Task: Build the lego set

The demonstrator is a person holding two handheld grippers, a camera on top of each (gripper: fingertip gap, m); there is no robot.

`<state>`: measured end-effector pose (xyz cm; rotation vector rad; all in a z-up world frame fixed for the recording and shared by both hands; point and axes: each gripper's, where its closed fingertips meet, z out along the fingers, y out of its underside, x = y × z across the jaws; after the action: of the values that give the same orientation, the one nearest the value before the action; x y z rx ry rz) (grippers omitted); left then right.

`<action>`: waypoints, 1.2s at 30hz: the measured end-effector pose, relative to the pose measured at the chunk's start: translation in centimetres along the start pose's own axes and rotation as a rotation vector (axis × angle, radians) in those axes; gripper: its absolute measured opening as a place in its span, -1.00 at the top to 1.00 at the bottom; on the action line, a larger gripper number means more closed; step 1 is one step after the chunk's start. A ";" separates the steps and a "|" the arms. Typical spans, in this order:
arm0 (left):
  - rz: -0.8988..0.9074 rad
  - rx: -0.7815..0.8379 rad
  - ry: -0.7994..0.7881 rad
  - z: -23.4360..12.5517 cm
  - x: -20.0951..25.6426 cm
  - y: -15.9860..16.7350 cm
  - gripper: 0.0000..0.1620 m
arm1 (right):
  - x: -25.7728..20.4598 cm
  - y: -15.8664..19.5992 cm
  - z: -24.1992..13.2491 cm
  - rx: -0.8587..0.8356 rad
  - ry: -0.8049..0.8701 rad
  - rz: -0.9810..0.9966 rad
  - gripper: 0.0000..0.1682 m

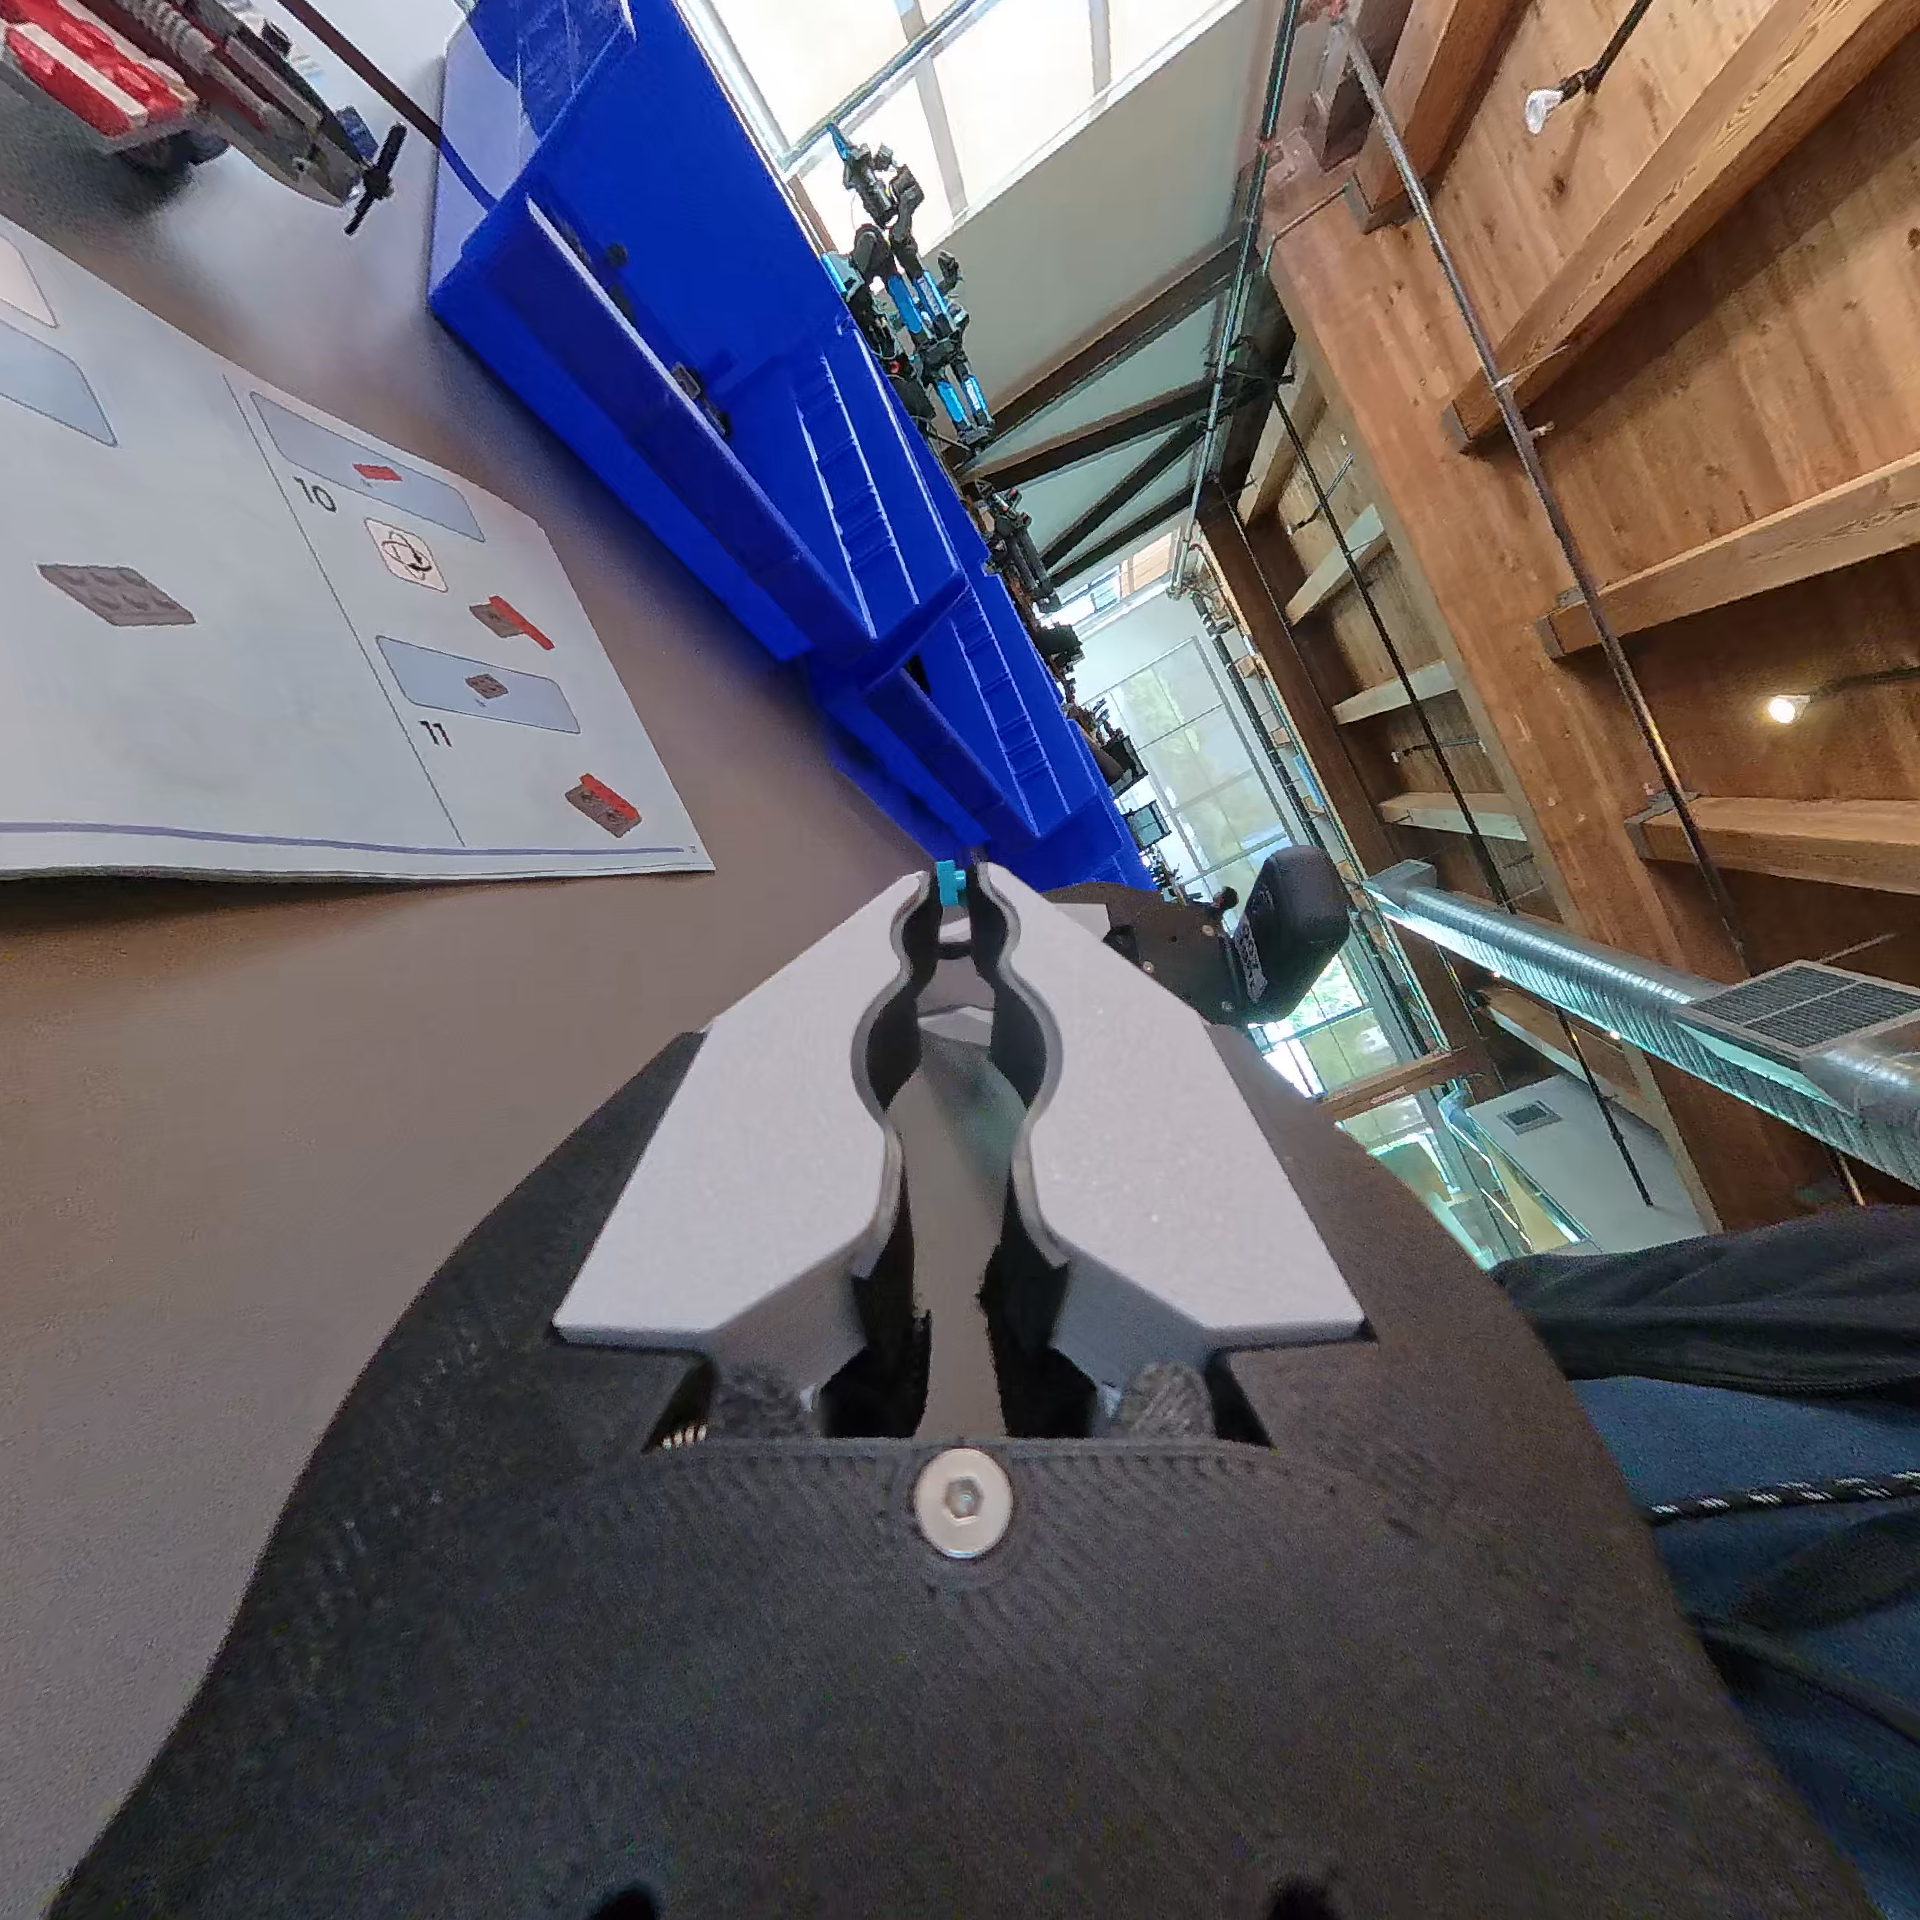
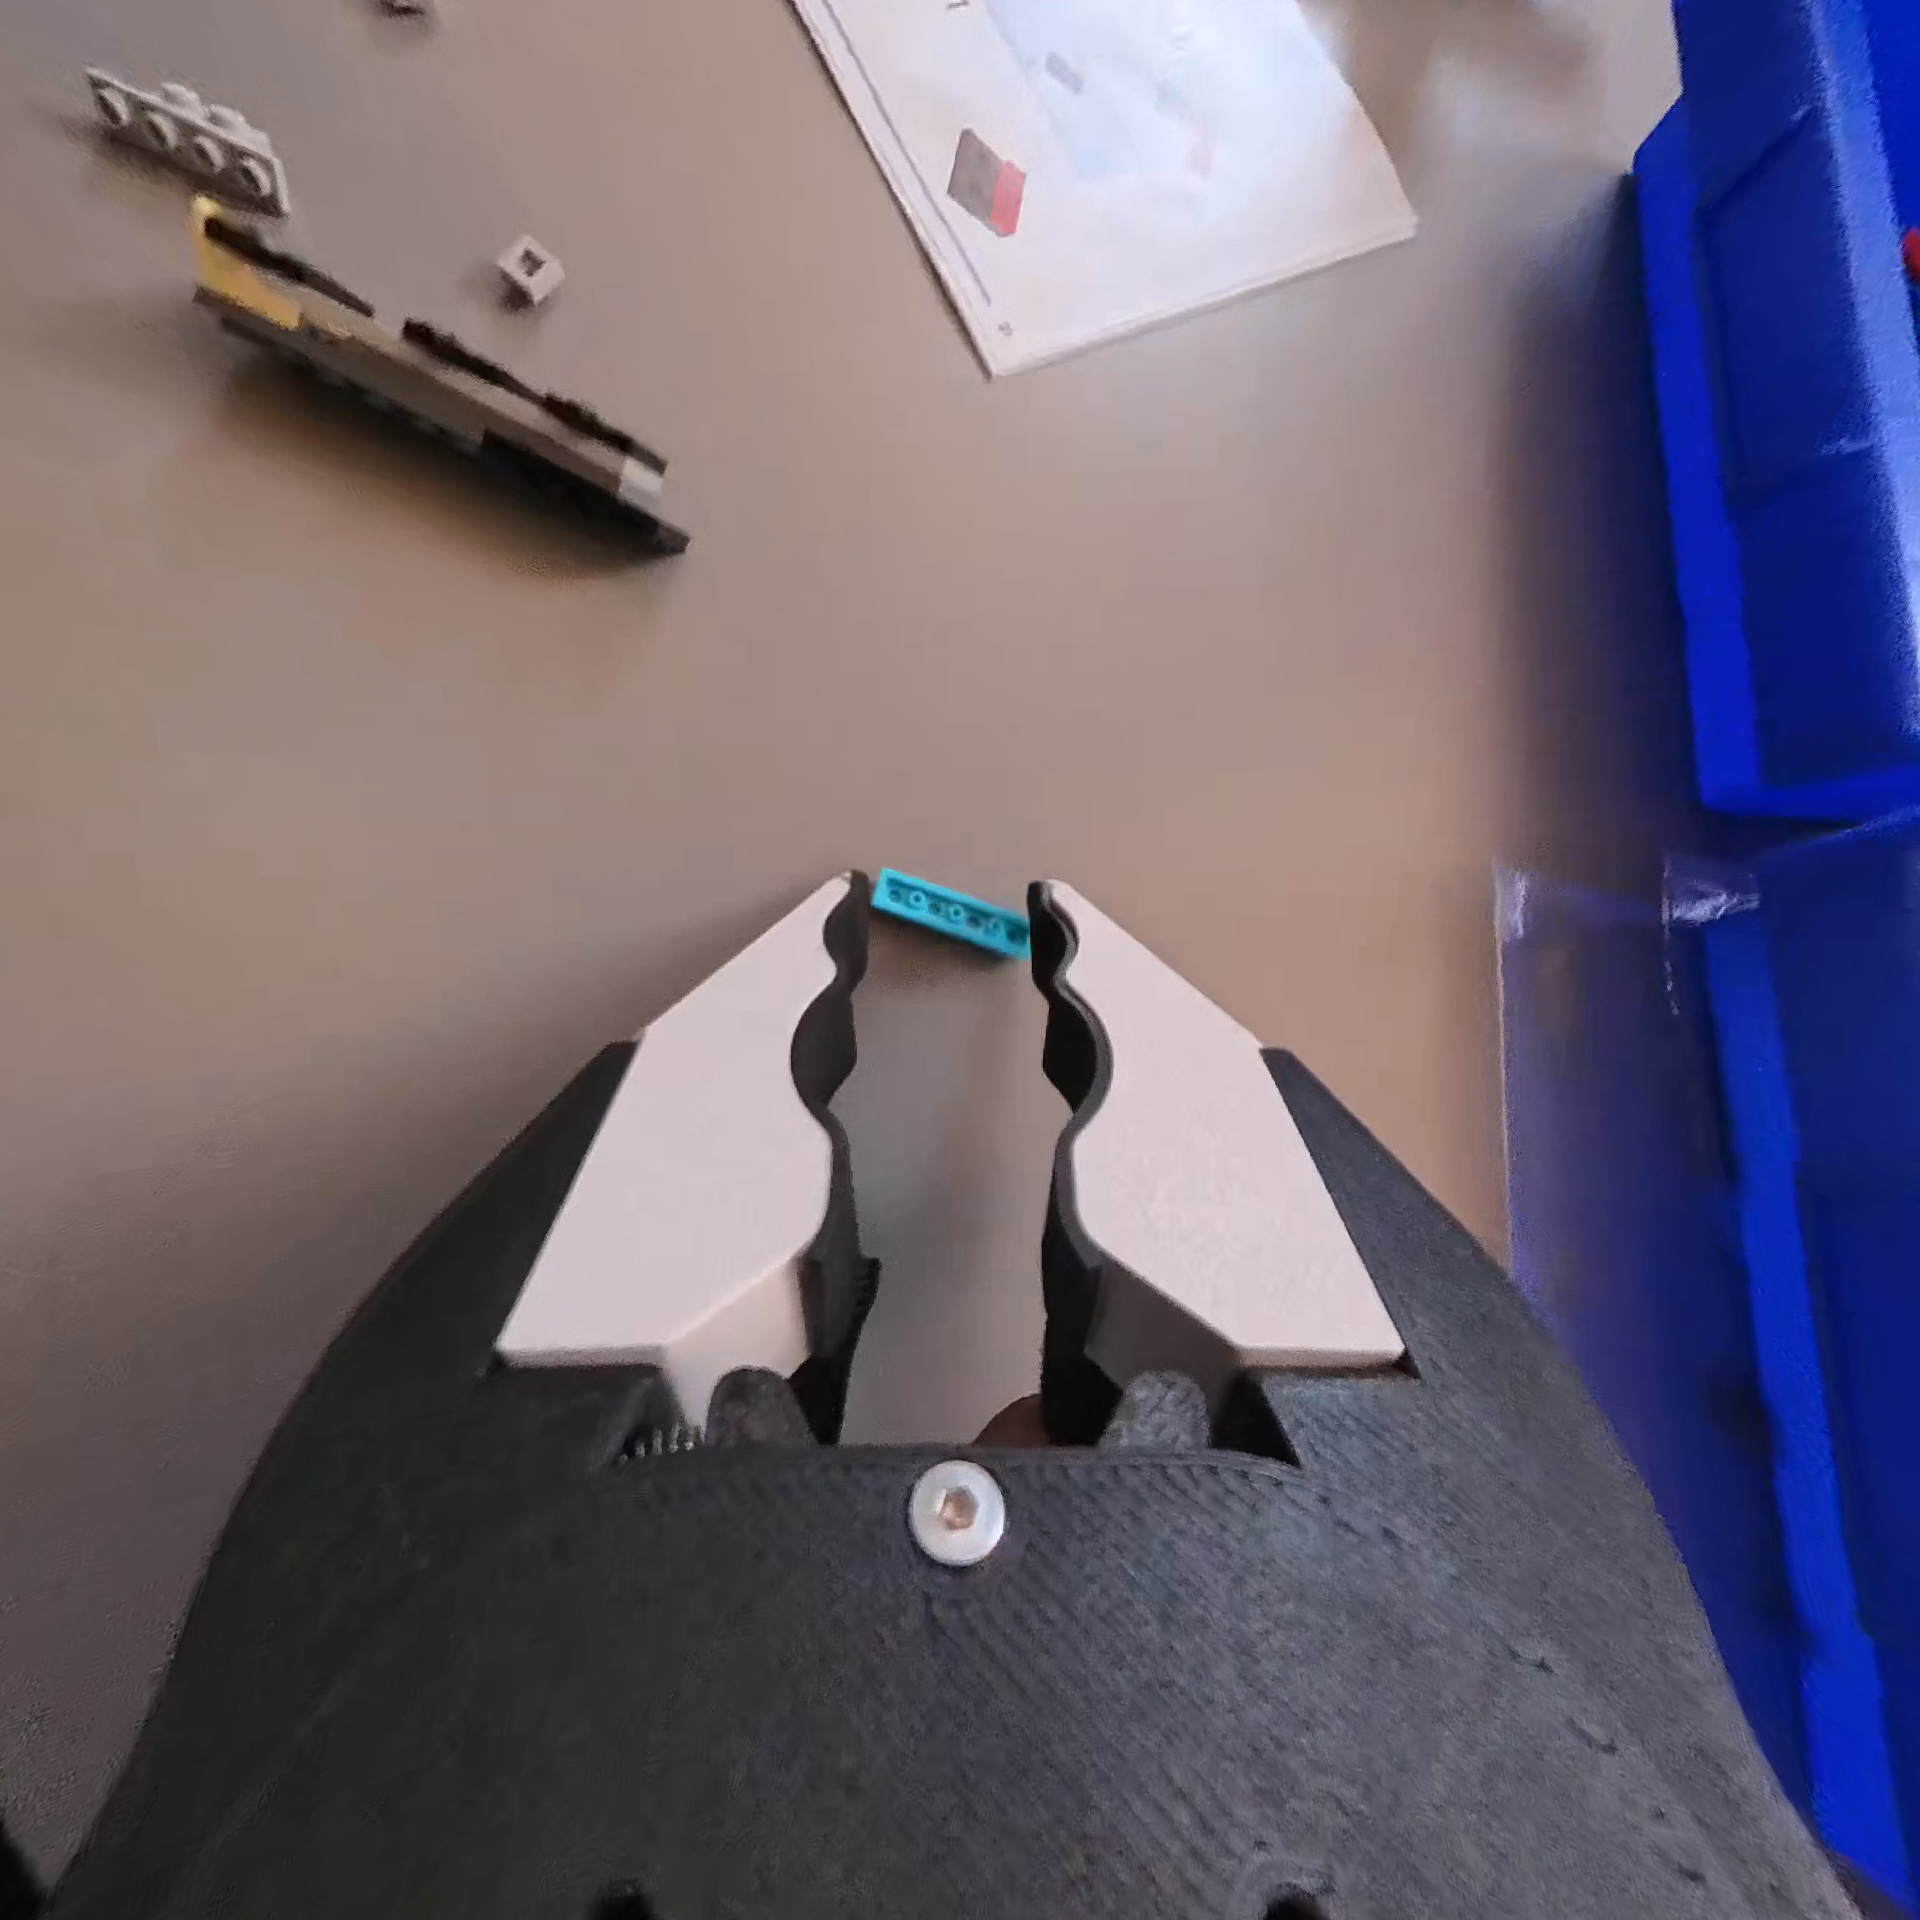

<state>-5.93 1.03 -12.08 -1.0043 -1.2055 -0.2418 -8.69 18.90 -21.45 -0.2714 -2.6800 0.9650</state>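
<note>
— What is your left claw (image 1: 954, 902) doing?
— It is closed on a small teal piece (image 1: 948, 885), pinched at my fingertips above the surface (image 1: 312, 1091).
— And the right claw (image 2: 945, 914)?
— Spread open, a teal beam (image 2: 951, 915) lying on the surface between the tips. A grey build (image 2: 436, 384) lies well apart.

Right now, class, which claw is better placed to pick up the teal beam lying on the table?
The right claw: it is open, with the teal beam lying between its tips on the table. The left claw is shut on a small teal piece.
</note>
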 end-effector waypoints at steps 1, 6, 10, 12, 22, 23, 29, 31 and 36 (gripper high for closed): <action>0.002 0.001 -0.003 0.0 -0.1 0.0 0.95 | 0.2 -0.4 0.4 0.001 0.012 -0.001 0.63; 0.007 0.003 -0.015 -0.3 -0.3 -0.1 0.95 | 0.7 -1.5 0.5 0.029 0.011 0.012 0.63; 0.001 0.004 -0.012 -0.4 -0.5 -0.2 0.95 | 0.9 -0.6 -0.9 0.041 -0.038 0.053 0.62; -0.009 -0.002 -0.008 -0.3 -0.6 -0.1 0.95 | 0.9 0.2 -1.0 0.028 -0.077 0.088 0.62; -0.015 -0.028 -0.031 -0.2 -1.0 0.5 0.95 | -0.3 -1.9 1.0 0.063 -0.137 0.109 0.90; -0.014 -0.026 -0.036 -0.3 -1.1 0.4 0.95 | -0.6 -2.7 1.0 0.089 -0.153 0.113 0.90; -0.011 -0.018 -0.054 -0.8 -1.5 0.1 0.95 | -1.6 -7.7 0.4 0.243 -0.177 0.103 0.85; -0.008 -0.018 -0.057 -0.8 -1.5 0.1 0.95 | -1.4 -8.2 0.1 0.260 -0.163 0.098 0.78; -0.009 -0.019 -0.063 -0.9 -1.6 0.0 0.95 | -0.9 -7.1 0.0 0.238 -0.158 0.127 0.75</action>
<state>-5.92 -0.19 -13.48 -1.0298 -1.2671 -0.2312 -8.44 13.23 -17.03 -0.3294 -2.6767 1.3844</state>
